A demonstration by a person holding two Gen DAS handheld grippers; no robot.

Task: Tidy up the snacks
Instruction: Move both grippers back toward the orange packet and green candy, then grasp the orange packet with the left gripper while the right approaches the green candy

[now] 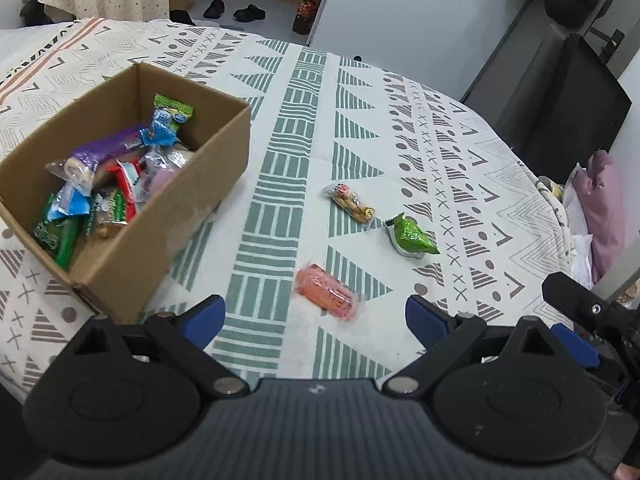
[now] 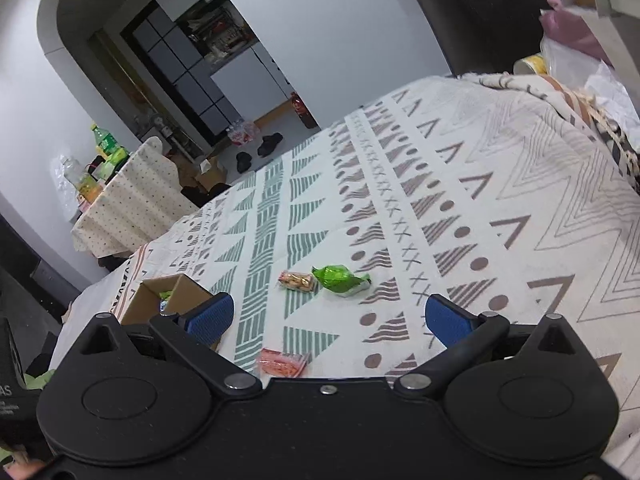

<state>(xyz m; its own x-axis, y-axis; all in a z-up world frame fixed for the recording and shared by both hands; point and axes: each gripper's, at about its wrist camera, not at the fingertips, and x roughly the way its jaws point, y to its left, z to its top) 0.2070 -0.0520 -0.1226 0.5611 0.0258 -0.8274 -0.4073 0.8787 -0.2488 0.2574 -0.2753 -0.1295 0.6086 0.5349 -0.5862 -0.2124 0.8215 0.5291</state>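
Observation:
An open cardboard box holding several wrapped snacks stands on the left of the patterned cloth. Three loose snacks lie to its right: a pink-orange packet, a clear packet of biscuits and a green packet. My left gripper is open and empty, just short of the pink-orange packet. My right gripper is open and empty, above the cloth. In the right wrist view the pink-orange packet lies low between the fingers, with the biscuits, the green packet and the box beyond.
The patterned cloth covers the whole table. A black chair stands at the far right edge with pink bags beside it. A second covered table with bottles stands across the room.

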